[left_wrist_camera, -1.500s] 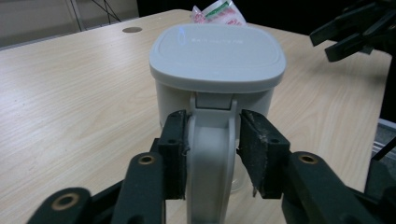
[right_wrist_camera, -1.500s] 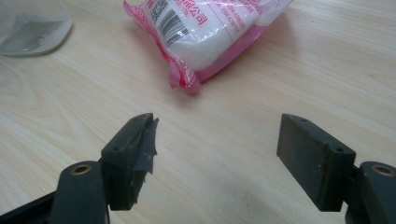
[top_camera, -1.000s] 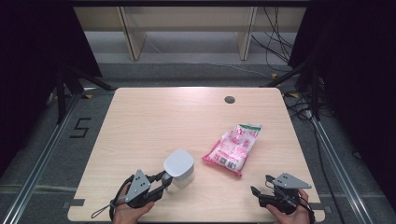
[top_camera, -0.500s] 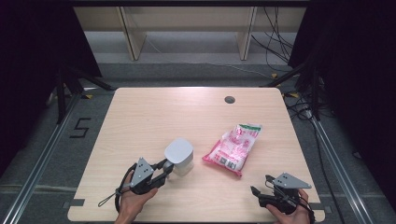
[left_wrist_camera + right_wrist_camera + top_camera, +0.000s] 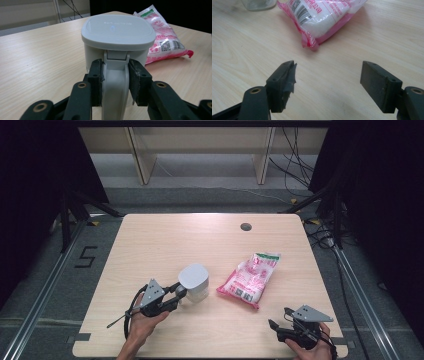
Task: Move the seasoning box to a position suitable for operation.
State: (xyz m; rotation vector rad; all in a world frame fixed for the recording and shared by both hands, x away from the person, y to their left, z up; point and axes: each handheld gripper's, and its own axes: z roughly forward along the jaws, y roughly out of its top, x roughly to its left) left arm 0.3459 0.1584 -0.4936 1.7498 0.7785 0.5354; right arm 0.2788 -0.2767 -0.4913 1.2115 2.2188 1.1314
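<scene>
1. The jar [image 5: 194, 282] stands upright on the table [image 5: 150, 245], near the front edge and left of centre, its grey lid [image 5: 117, 27] on.
2. A grey handle [image 5: 115, 82] runs down the jar's near side from under the lid.
3. The left gripper [image 5: 115, 81] has its pads against both sides of that handle; the jaws have just been opening a little, with the handle between them.
4. A pink bag [image 5: 250, 279] lies flat just right of the jar, apart from it.
5. The right gripper [image 5: 328, 82] sits low at the front right corner, jaws wide apart over bare wood, short of the bag.
</scene>
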